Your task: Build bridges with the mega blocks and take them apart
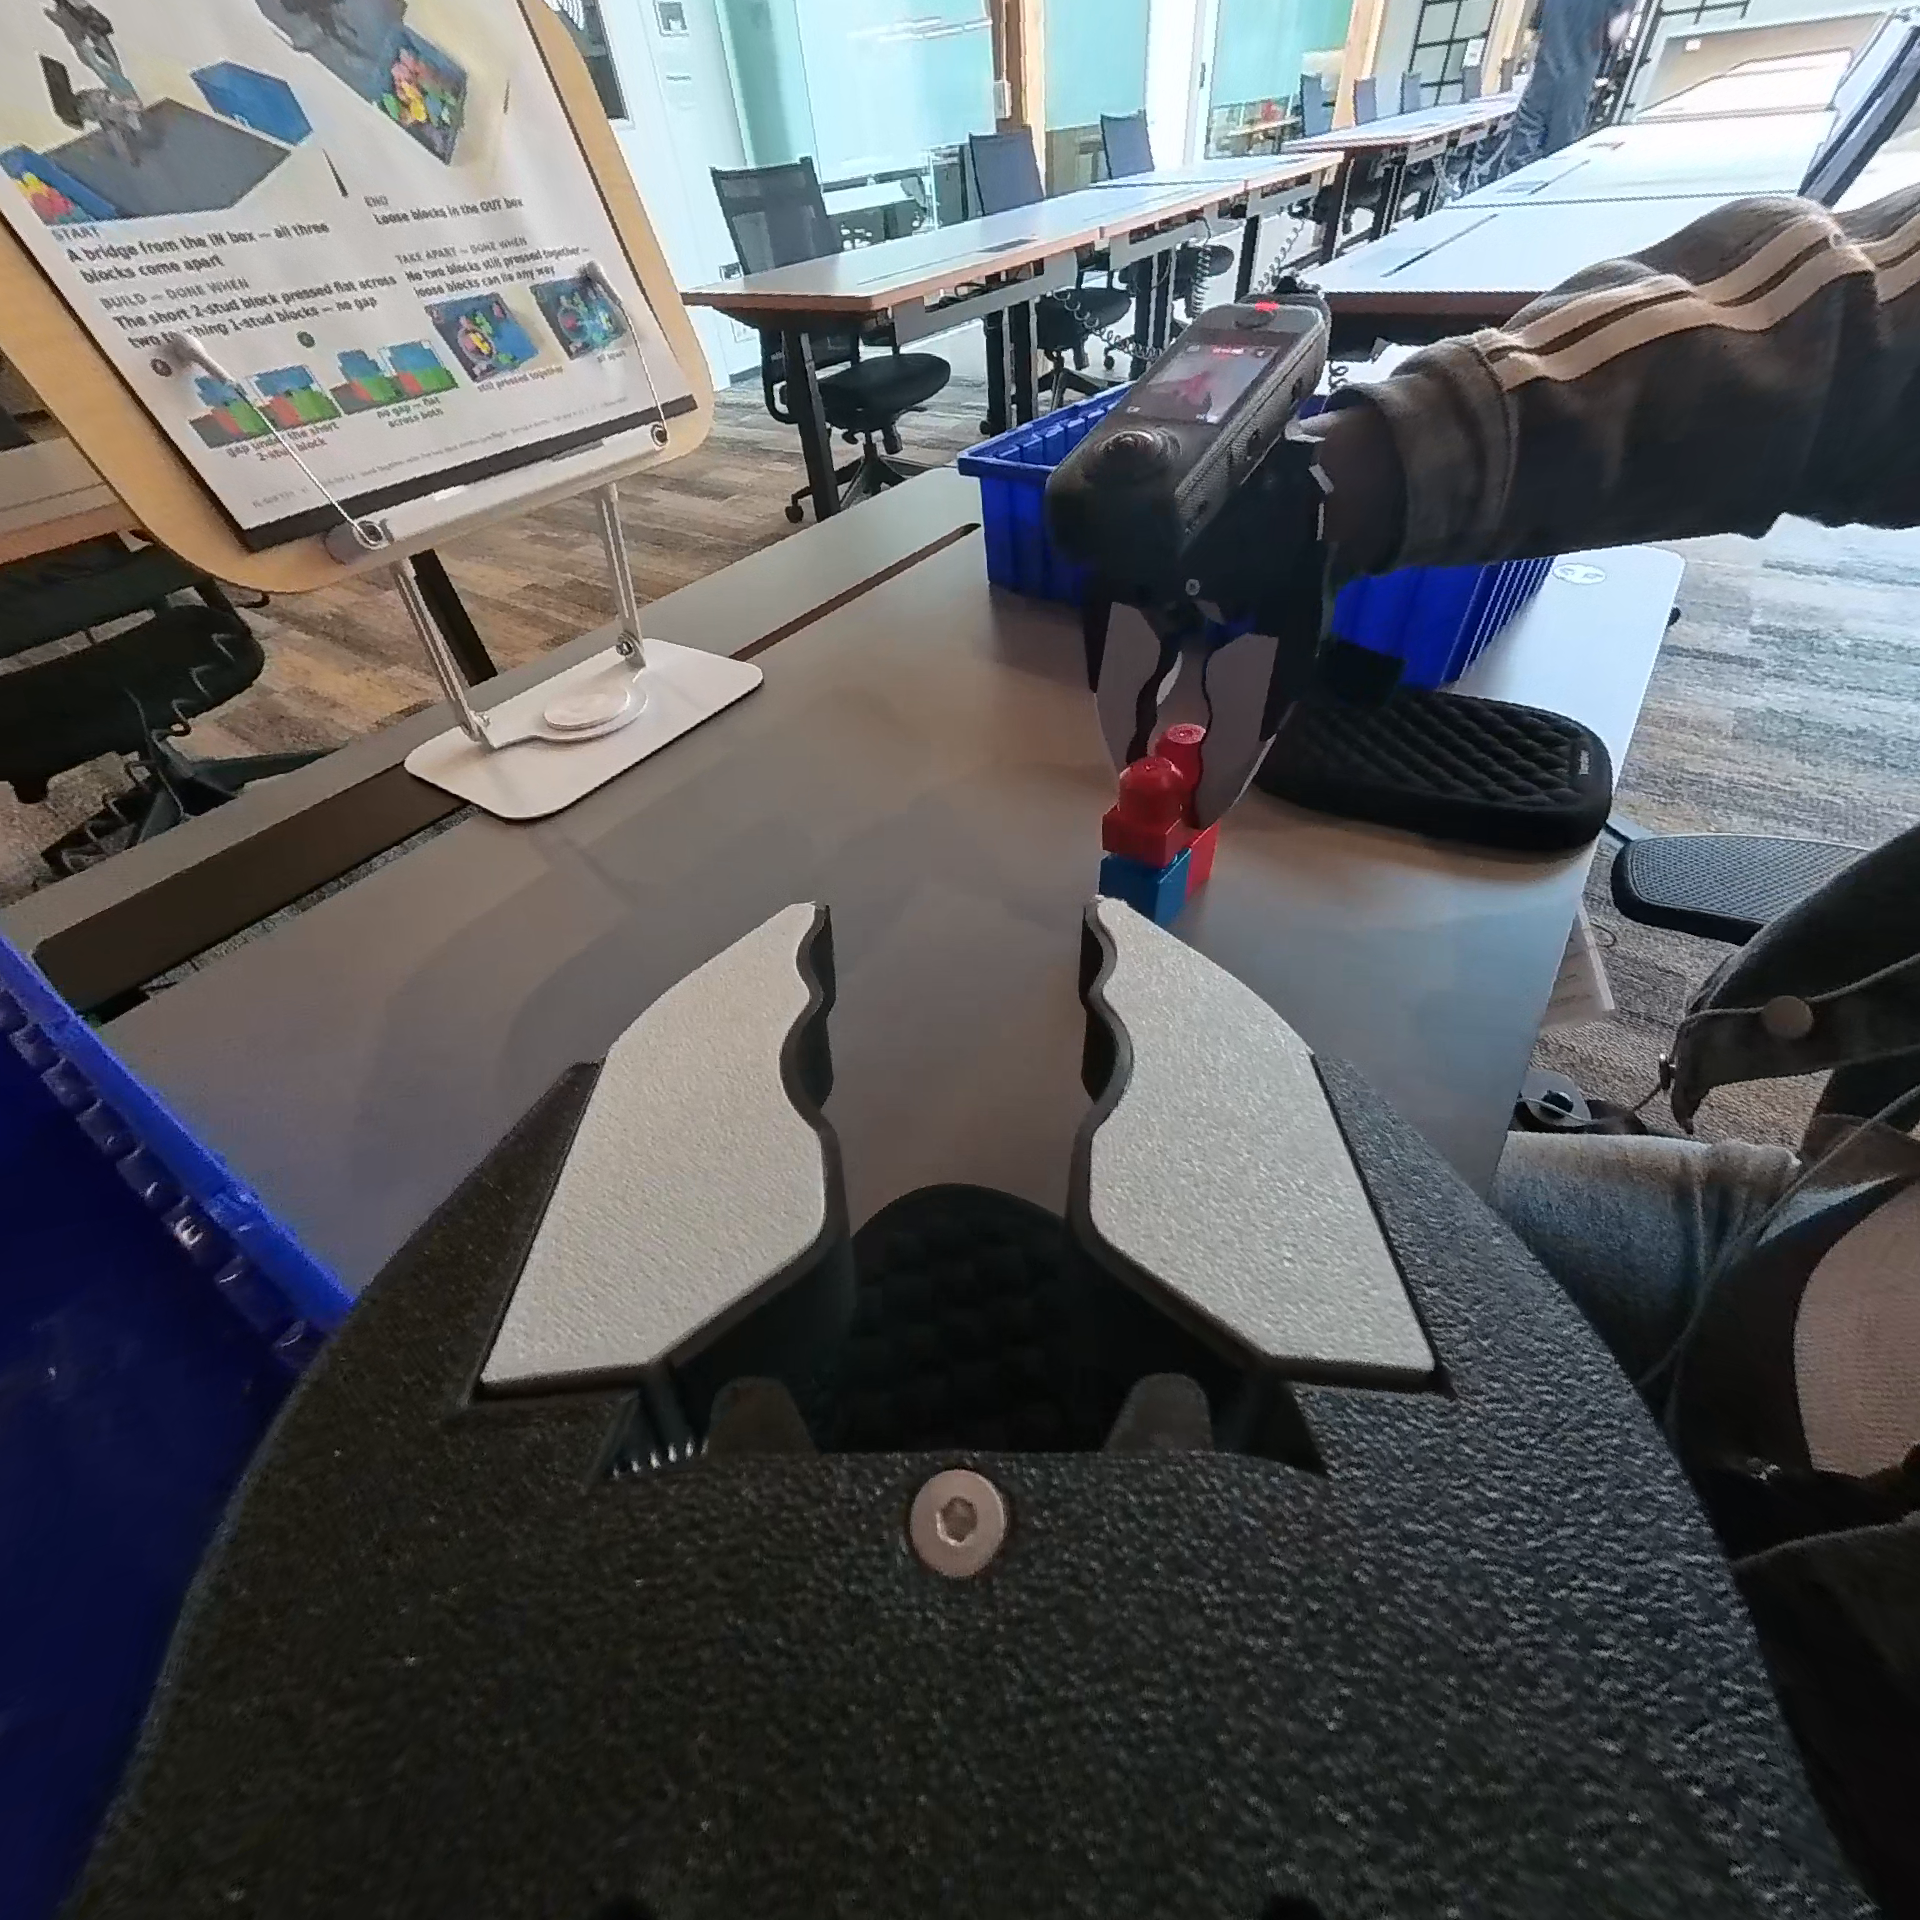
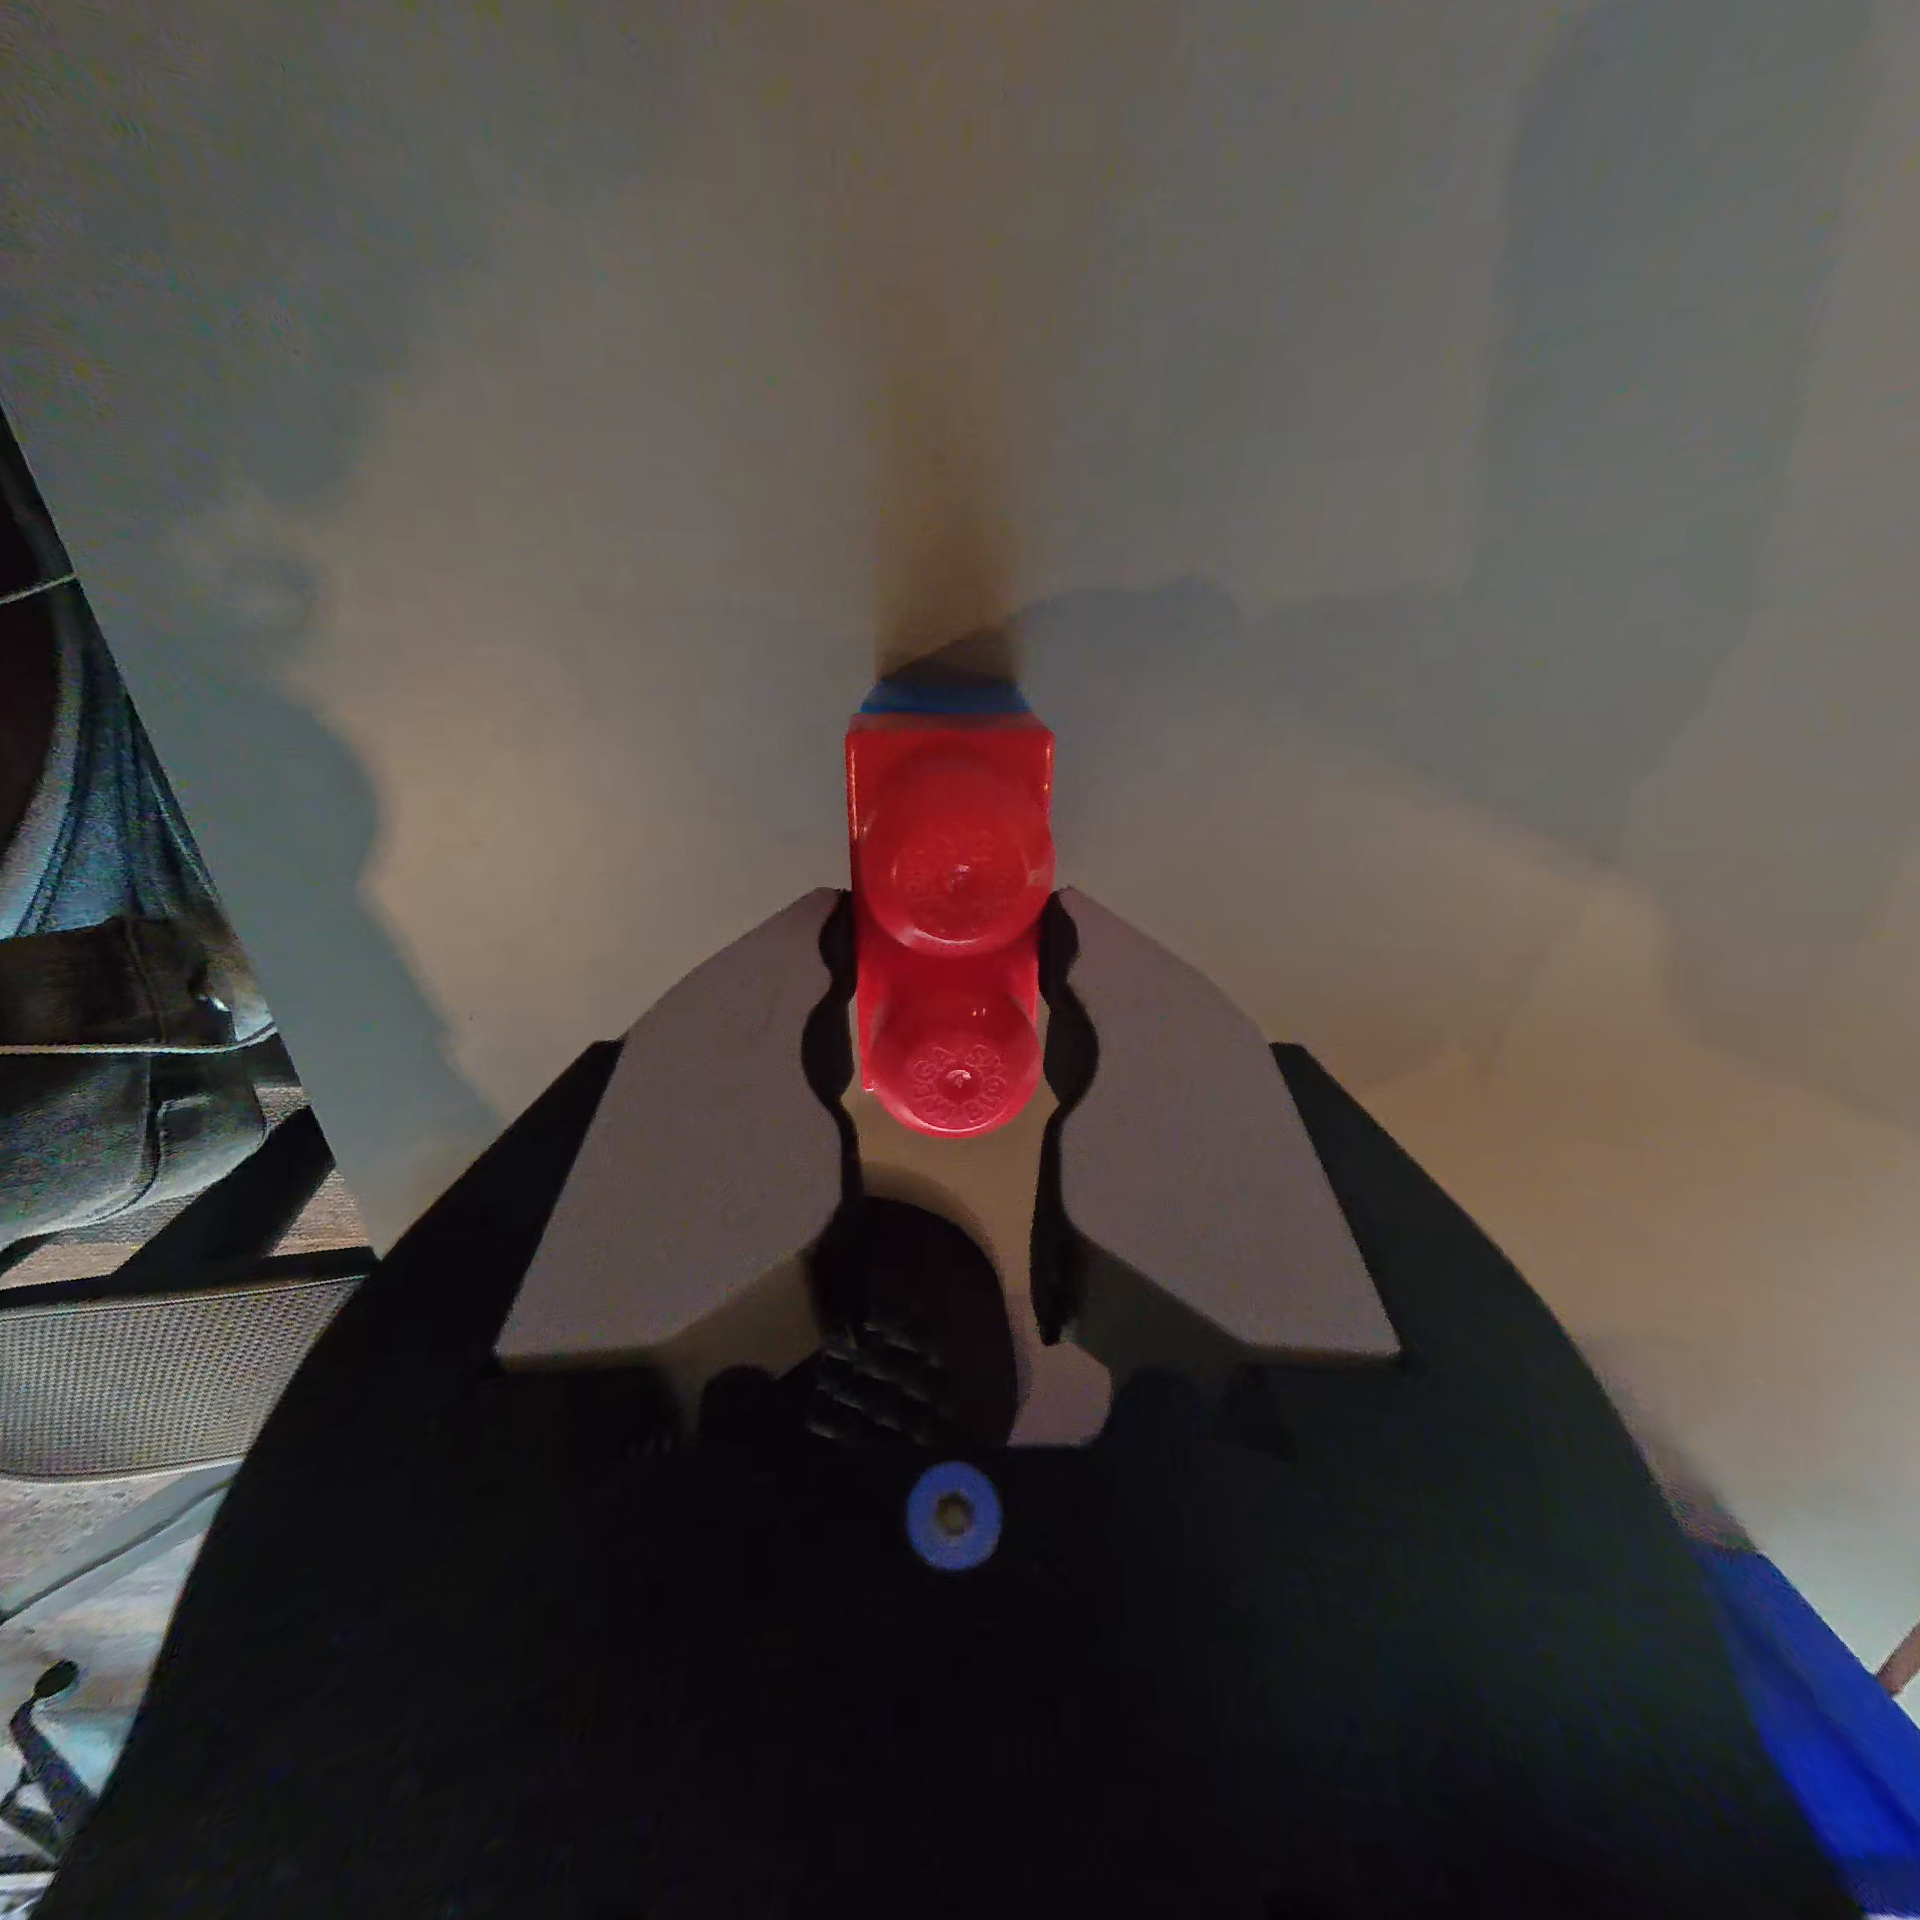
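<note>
A small bridge stands on the grey table (image 1: 727, 831): a red two-stud block (image 1: 1143, 805) sits across a blue block (image 1: 1143, 883) and a red block (image 1: 1205, 857). My right gripper (image 1: 1174, 781) comes down on it from above. In the right wrist view my right gripper (image 2: 948, 899) is shut on the sides of the red two-stud block (image 2: 951, 862), with a sliver of the blue block (image 2: 940, 698) showing beyond it. My left gripper (image 1: 956, 920) is open and empty. It is held above the table, just short of the bridge.
A blue bin (image 1: 1018, 499) stands at the back behind the right gripper, another blue bin (image 1: 104, 1299) at the near left. An instruction sheet on a stand (image 1: 312, 260) is at the back left. A black padded rest (image 1: 1455, 769) lies right of the bridge. The tips of one gripper are about 25 cm away from the tips of the other.
</note>
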